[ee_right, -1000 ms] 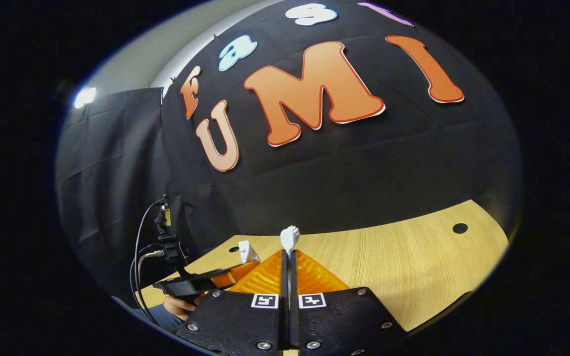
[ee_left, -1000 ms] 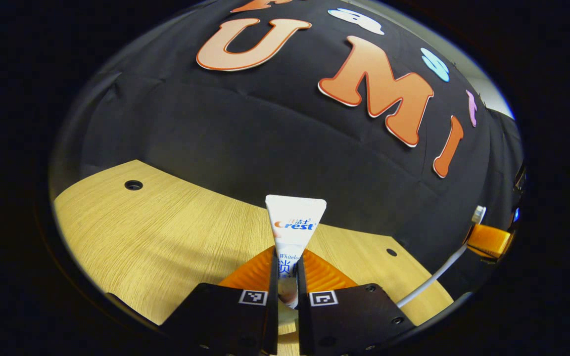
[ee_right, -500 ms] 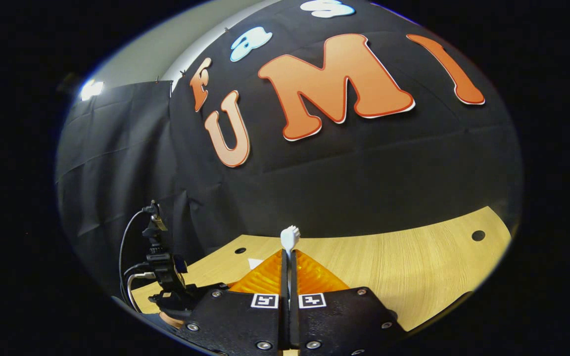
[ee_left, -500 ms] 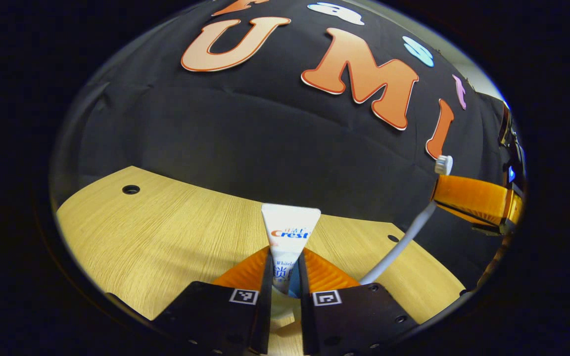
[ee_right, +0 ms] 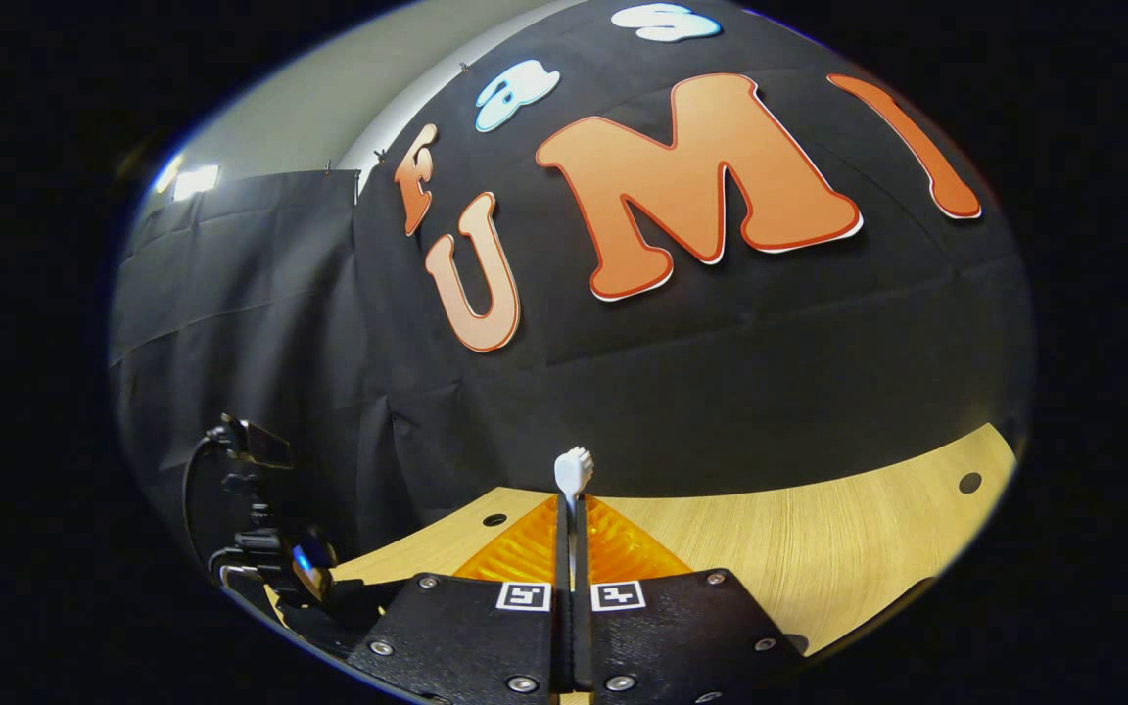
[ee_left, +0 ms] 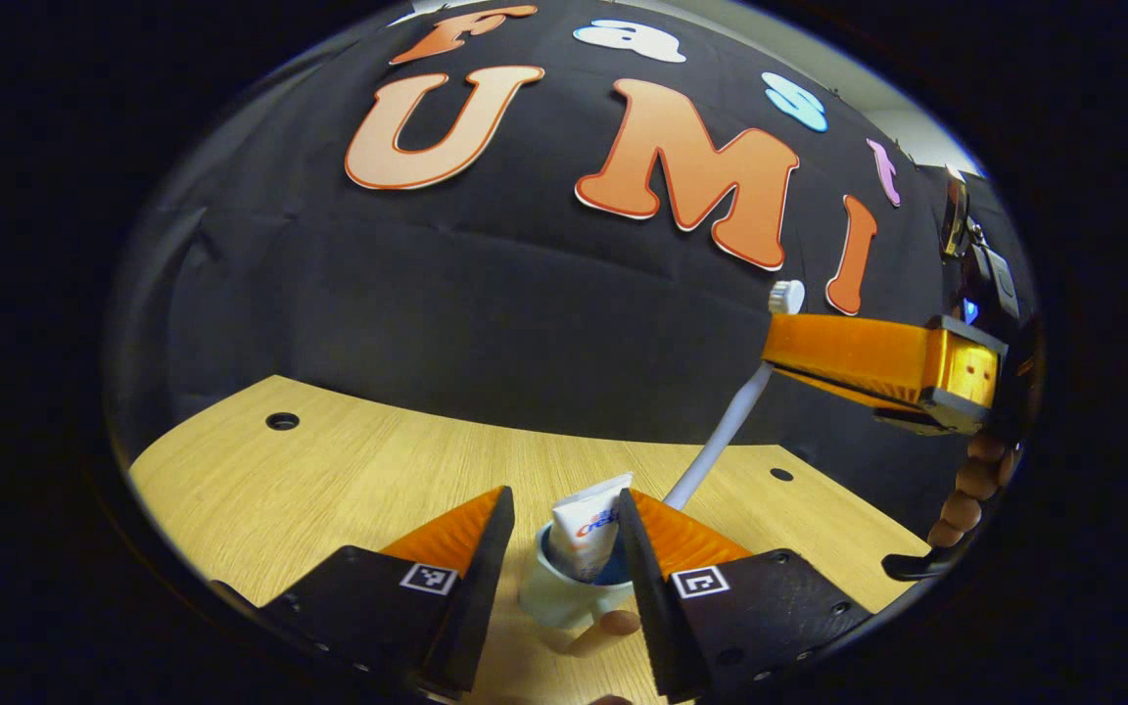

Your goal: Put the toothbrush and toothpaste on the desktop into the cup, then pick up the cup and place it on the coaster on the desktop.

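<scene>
**Paste in cup, brush held above**

Left gripper (ee_left: 564,509) spread wide over the cup (ee_left: 564,599), touching nothing. Paste (ee_left: 591,537) standing tilted inside the cup, on the desk (ee_left: 329,480). Right gripper (ee_right: 570,509) pinched on the brush (ee_right: 573,472), head poking up past the tips. Seen from the left gripper view: brush shaft slanting down toward the cup, lower end hidden behind a finger (ee_left: 667,529). Coaster not made out.

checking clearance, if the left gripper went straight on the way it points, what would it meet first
Likely the toothpaste standing in the cup, which sit between the open jaws of the left gripper. Depth is unclear, but they look nearest; past them lies the desktop.
</scene>
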